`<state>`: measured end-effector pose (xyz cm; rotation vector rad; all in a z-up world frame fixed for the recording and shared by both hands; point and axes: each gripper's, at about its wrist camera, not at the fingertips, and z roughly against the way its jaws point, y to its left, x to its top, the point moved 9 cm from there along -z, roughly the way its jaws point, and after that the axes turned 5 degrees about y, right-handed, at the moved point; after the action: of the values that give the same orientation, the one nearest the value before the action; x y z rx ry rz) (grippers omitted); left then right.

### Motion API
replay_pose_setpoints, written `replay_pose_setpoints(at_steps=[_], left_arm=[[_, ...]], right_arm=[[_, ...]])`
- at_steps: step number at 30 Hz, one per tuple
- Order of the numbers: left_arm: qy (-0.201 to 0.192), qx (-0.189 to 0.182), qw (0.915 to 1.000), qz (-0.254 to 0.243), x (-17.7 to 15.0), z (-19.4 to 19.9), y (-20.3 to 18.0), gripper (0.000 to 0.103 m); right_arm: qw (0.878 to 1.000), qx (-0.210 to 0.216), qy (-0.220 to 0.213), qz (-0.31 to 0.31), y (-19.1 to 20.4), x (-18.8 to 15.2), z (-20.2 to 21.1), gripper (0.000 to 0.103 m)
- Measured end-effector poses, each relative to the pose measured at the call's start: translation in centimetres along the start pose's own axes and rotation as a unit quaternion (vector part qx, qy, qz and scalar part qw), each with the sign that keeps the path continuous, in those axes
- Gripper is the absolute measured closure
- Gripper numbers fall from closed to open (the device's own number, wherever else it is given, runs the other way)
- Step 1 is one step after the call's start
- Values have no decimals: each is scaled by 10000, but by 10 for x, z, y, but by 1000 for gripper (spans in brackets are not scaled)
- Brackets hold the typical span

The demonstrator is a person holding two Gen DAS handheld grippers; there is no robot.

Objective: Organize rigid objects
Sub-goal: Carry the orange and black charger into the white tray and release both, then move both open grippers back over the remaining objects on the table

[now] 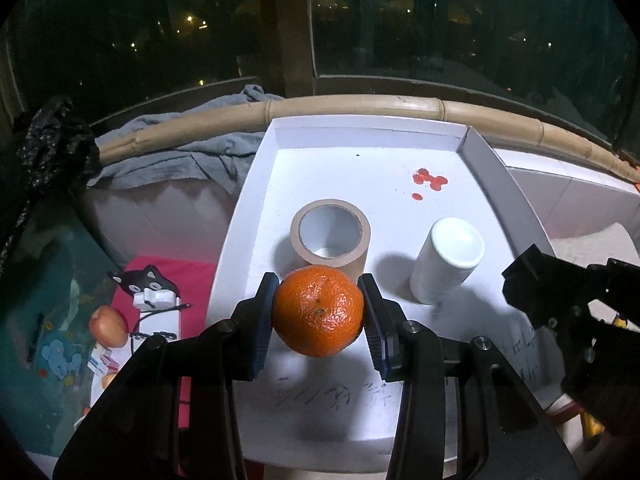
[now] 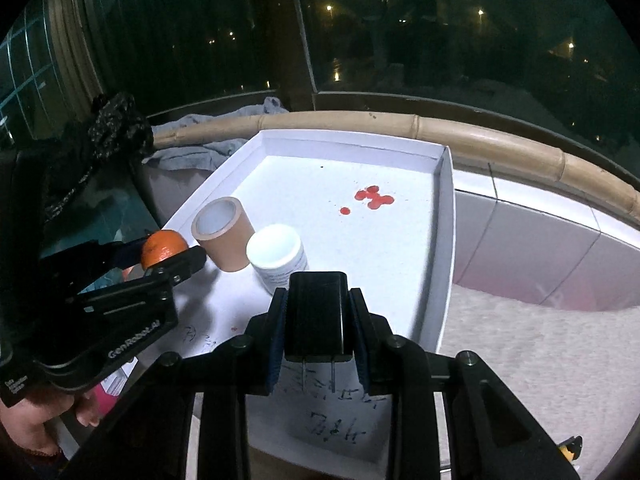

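A: What has the left gripper [image 1: 319, 312] got?
B: Its pads pinch an orange [image 1: 319, 311] at frame centre, above the white tray [image 1: 256, 184], just in front of the tape roll [image 1: 331, 236].
A: The right gripper [image 2: 318, 320]?
B: Nearly closed on a black plug adapter [image 2: 318, 314], 2 prongs down, lower centre, near the white jar [image 2: 277, 254].

One orange [image 1: 318, 310], one tape roll [image 1: 331, 237], one bottle [image 1: 446, 266], possibly two apples [image 1: 108, 326].

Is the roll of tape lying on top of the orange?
No, the tape roll stands on its end on the white tray, behind the orange, which the left gripper holds between its pads.
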<state>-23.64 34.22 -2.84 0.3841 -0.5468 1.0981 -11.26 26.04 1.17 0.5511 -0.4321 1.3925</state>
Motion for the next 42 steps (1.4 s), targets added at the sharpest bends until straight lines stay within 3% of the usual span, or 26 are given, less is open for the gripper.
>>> replay_pose_setpoints(at_steps=[19,22,23,24,25,27,28,29,32,35,42], left_arm=[[63,91,9999,31,1,-5,-2,62],[4,146,9999,42,3,-1,0,52],[-36,159,9998,61,4,1,1,33],[-88,238,9996,90,5,3,4,25],[-167,278,9994,119,7,6,7,24],[-219,236,9993,184,9,10,12,23],[-247,226,9992,223,10,12,14,21],[-300,237,9990,248,11,15,15,14],[-422,355,9982,248,12,23,16,12],[-545,383,9975,242,11,32,14,12],[-840,445,9951,256,13,55,9,12]], right_arm=[[9998,-114,-65,164,11,0,-5,74],[9997,-119,-147,167,11,2,-2,73],[9996,-137,-160,178,11,3,-1,64],[9996,-149,-178,189,12,3,0,54],[9994,-203,-218,178,11,4,1,50],[9991,-257,-301,122,6,6,6,24],[9991,-262,-333,62,3,7,8,19],[9990,-264,-360,36,2,7,9,17],[9985,-302,-464,40,1,7,16,14],[9971,-433,-620,120,2,6,26,0],[9949,-496,-858,168,1,6,44,0]])
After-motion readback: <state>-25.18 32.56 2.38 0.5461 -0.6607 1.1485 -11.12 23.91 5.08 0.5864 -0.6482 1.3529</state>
